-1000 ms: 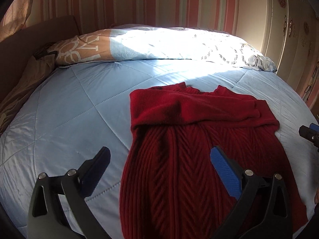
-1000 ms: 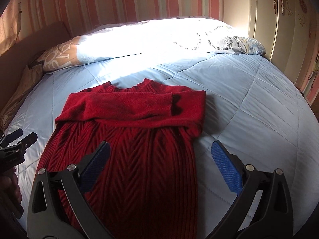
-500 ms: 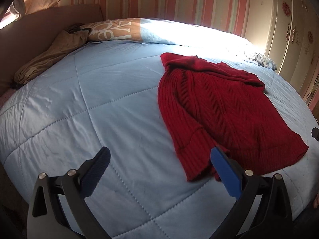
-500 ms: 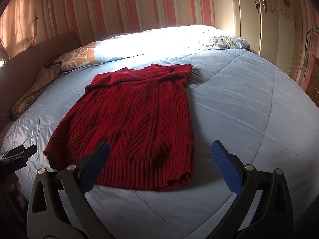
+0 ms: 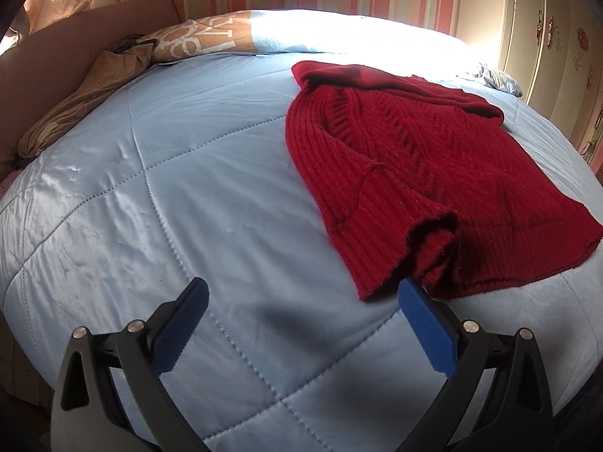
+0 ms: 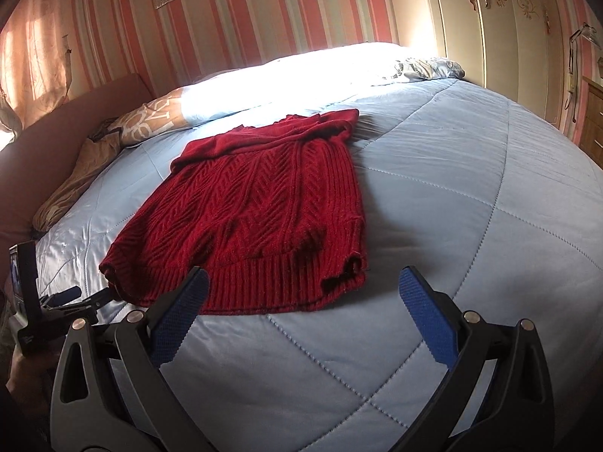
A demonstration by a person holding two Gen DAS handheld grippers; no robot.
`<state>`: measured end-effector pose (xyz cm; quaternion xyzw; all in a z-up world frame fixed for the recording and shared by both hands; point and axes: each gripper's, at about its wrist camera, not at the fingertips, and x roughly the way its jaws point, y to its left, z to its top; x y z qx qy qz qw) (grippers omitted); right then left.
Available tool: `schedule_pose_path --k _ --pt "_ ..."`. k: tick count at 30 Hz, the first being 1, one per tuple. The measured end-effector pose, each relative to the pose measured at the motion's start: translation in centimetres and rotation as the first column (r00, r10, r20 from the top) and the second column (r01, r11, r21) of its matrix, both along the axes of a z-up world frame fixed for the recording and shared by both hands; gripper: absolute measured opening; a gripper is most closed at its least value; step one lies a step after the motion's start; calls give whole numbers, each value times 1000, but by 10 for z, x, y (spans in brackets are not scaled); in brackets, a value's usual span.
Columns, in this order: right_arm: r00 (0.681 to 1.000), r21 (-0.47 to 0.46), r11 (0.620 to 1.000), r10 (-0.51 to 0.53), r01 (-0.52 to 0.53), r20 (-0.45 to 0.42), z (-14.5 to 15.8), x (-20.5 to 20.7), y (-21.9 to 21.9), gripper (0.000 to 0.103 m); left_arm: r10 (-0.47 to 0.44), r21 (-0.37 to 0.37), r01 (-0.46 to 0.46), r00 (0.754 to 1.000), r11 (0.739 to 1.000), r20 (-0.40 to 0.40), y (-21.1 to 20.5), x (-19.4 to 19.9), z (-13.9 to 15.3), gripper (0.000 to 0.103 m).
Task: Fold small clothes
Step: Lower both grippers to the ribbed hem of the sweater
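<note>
Moved: my left gripper [image 5: 301, 297] now nearer the red cable-knit sweater's [image 5: 433, 173] hem.
Sweater: flat on light-blue quilted bed [image 5: 169, 188].
Jaws: mine, both wide, holding nothing; right gripper [image 6: 303, 286].

We are seeing hard sunlight coming in from about 12 to 1 o'clock in both views, blowing out the pillows [image 5: 339, 30] [image 6: 301, 71] to featureless white. The quilt [image 5: 169, 188] [image 6: 471, 188] is picking up satin glare at 9 o'clock, creases shining. The red sweater [image 5: 414, 173] [image 6: 260, 203] is holding its knit detail sharply, though its hem folds are sinking into near-black shadow. A soft shadow is lying on the quilt near 6 o'clock in the left wrist view. Fisheye distortion is bulging the bed into a dome and bending the striped wall [image 6: 113, 19]; corners are vignetting to black. We are noticing no motion blur.
</note>
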<state>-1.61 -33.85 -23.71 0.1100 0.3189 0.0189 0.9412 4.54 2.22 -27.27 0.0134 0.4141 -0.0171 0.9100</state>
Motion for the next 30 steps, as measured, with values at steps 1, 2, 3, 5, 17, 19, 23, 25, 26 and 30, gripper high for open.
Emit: schedule_pose_path --k 1,2,3,5,17,19,23,25,26,30 --pt "1000 0 1000 1 -1 1 1 1 0 100 -2 15 2 1000 1000 -11 -3 2 -4 101" --pt "1000 0 1000 1 -1 3 2 1 0 100 -8 16 8 1000 1000 -22 -5 3 -8 101" --pt "1000 -3 1000 -1 1 6 3 2 0 100 -5 23 6 1000 1000 -25 -6 4 -10 101" --pt "1000 -2 1000 -1 1 10 6 2 0 100 22 42 -21 1000 999 -6 -3 6 -10 101" --pt "1000 -6 1000 27 -27 -7 3 6 14 100 75 111 -75 997 991 2 10 20 -10 101" --pt "999 -14 999 35 -35 -4 5 7 18 100 123 142 -123 992 982 14 21 18 -8 101" --pt "999 -21 999 40 -41 -21 2 14 21 100 218 167 -220 976 961 31 58 14 -3 101" --pt "998 -24 999 39 -40 -39 -2 19 23 100 226 149 -227 974 962 27 75 14 -1 102" --pt "998 -21 999 41 -42 -49 -5 22 23 100 209 123 -210 978 970 21 79 14 -1 102" --pt "994 -15 999 41 -43 -101 -23 34 26 100 147 106 -150 988 983 38 72 8 1 102"
